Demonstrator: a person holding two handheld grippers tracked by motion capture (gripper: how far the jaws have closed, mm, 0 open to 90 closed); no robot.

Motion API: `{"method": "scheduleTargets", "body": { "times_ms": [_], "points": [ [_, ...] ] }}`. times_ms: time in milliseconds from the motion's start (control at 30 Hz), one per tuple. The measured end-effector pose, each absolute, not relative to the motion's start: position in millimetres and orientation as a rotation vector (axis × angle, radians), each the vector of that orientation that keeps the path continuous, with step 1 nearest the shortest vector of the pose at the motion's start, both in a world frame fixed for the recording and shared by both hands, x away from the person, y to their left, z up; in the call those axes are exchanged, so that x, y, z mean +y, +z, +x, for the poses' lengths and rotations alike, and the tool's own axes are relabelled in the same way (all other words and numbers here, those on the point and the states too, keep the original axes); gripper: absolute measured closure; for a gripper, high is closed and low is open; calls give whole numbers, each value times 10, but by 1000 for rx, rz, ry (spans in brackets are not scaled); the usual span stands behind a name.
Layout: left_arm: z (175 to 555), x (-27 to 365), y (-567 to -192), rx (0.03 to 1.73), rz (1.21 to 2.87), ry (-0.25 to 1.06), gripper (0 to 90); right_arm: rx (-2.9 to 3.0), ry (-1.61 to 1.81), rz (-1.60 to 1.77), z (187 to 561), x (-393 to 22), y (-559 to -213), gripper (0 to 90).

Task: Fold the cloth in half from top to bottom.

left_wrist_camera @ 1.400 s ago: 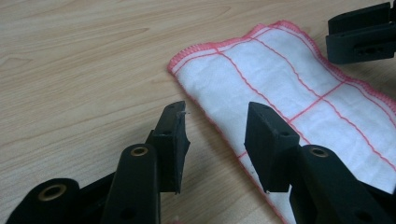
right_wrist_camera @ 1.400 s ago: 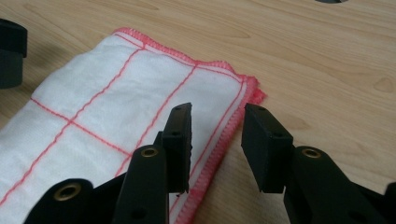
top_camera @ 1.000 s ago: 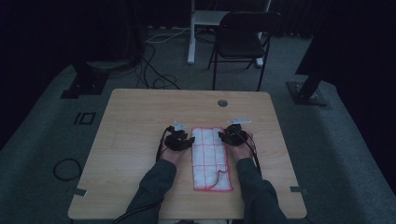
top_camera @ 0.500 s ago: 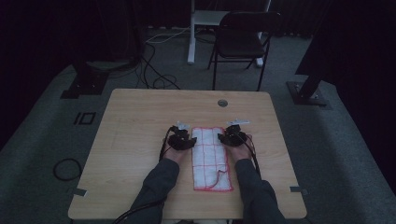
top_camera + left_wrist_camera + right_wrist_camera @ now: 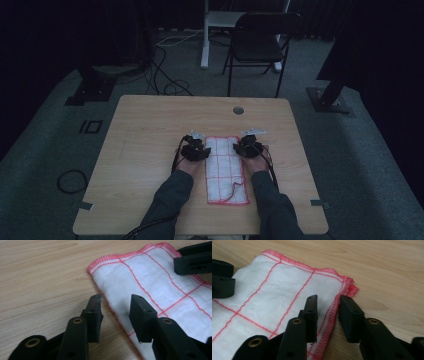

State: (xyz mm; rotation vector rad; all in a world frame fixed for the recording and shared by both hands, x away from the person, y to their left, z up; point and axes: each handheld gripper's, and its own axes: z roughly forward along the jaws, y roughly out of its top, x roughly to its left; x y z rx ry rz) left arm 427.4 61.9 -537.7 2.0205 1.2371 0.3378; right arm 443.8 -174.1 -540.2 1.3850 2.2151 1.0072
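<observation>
Left gripper view: left gripper (image 5: 115, 312) and right gripper (image 5: 327, 312), jaws spread and just closing, each straddle a red-hemmed edge of the white red-gridded cloth (image 5: 155, 282) on the wooden worktop (image 5: 42, 277).

1 folding chair (image 5: 263, 42) is seen beyond the wooden table (image 5: 150, 130) at 12 o'clock; cables (image 5: 167, 75) are coiled on the floor at 11 o'clock.

I see both sets of jaws closing: left gripper (image 5: 113, 312) and right gripper (image 5: 327, 312) straddle the cloth's (image 5: 225, 167) side edges (pads not yet pinching).
</observation>
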Motion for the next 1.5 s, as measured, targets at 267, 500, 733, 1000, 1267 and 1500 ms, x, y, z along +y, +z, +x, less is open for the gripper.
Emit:
{"method": "scheduleTargets", "body": {
  "times_ms": [267,500,733,1000,1267,1500],
  "points": [
    [4275,570,-5365,1242,2036,313,774,2228,1053,1412,4435,-1749,-5407,793],
    [4287,580,-5369,1220,2046,298,848,2235,1083,1426,4423,-1759,-5414,842],
    [4301,621,-5363,1219,2055,313,851,2244,1084,1429,4394,-1736,-5410,848],
    [4324,685,-5352,1226,2068,341,851,2258,1098,1418,4359,-1681,-5413,850],
    [4337,712,-5336,1237,2076,346,858,2268,1091,1403,4348,-1626,-5407,851],
    [4350,732,-5300,1242,2067,327,867,2238,1081,1396,4401,-1600,-5371,863]
  ]
}}
